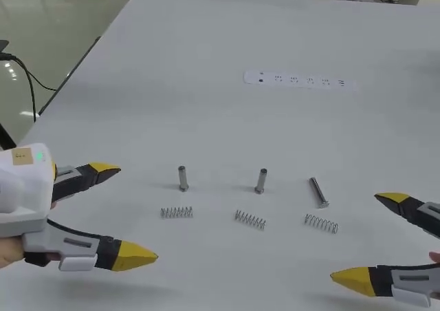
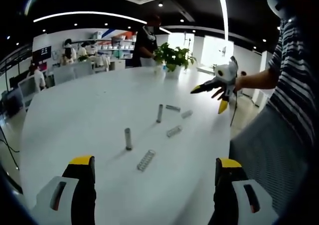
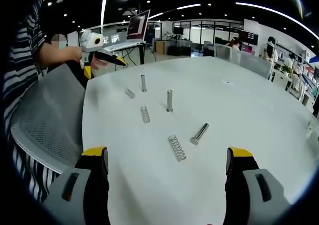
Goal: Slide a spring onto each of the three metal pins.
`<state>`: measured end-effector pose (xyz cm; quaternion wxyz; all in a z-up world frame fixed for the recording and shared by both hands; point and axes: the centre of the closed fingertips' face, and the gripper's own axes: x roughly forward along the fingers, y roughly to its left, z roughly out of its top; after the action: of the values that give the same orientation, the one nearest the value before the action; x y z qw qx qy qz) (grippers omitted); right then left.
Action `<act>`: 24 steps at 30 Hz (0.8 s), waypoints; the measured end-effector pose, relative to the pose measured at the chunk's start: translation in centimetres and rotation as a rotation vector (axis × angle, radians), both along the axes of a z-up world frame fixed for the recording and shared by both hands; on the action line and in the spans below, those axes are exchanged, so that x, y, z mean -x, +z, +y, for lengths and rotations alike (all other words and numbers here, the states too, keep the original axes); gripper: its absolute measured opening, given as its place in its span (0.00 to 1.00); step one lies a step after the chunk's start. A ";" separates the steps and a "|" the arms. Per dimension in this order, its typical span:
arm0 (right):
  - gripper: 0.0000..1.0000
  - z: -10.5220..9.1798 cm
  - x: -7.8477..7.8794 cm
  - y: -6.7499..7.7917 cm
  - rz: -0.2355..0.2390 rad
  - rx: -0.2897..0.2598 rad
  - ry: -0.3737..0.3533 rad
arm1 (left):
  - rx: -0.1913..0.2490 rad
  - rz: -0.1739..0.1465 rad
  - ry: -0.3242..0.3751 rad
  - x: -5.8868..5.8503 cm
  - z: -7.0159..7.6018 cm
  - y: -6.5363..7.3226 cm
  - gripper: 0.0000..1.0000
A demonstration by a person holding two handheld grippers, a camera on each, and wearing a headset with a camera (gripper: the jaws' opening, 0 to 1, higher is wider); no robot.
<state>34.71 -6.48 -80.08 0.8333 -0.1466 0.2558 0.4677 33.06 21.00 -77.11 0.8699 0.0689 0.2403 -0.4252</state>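
3 pins sit in a row on the white table (image 1: 206,104). The left pin (image 1: 183,178) & mid pin (image 1: 261,181) stand upright; the right pin (image 1: 317,192) lies on its side, wider end apparently toward the person. A spring lies flat in front of each, near but not touching: left spring (image 1: 177,212), mid spring (image 1: 249,219), right spring (image 1: 321,223). None is on a pin, so I'd say 0 of 3 done, and the step in hand is the approach to a first pick. The left claw (image 1: 135,212) hovers just left of the row, jaws spread wide, nothing btwn them. The right claw (image 1: 355,237) hovers at the right, near the right spring, also spread & empty. A power strip (image 1: 299,80) lies well apart, further back on the table. Next move prob. calls for one claw to drop over a spring & pinch it lightly across the coils so it isn't crushed, then line its bore up w/ a pin tip. The upright pins look easy to knock over, so the other claw may need to steady one. The lying pin likely needs lifting or holding first.
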 end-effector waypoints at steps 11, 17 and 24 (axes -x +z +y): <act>0.99 0.3 -0.5 0.2 -0.018 0.017 0.013 | 0.010 -0.004 0.013 0.0 0.0 0.3 0.98; 0.99 0.0 -0.6 0.1 -0.014 0.034 0.010 | 0.005 -0.002 0.010 0.2 0.1 0.3 0.98; 0.99 -0.1 -0.5 0.0 0.001 0.036 0.005 | 0.004 -0.002 0.017 0.3 0.3 0.3 0.98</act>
<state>35.24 -6.58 -80.10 0.8290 -0.1622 0.2643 0.4654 32.76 21.28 -76.79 0.8740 0.0656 0.2390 -0.4180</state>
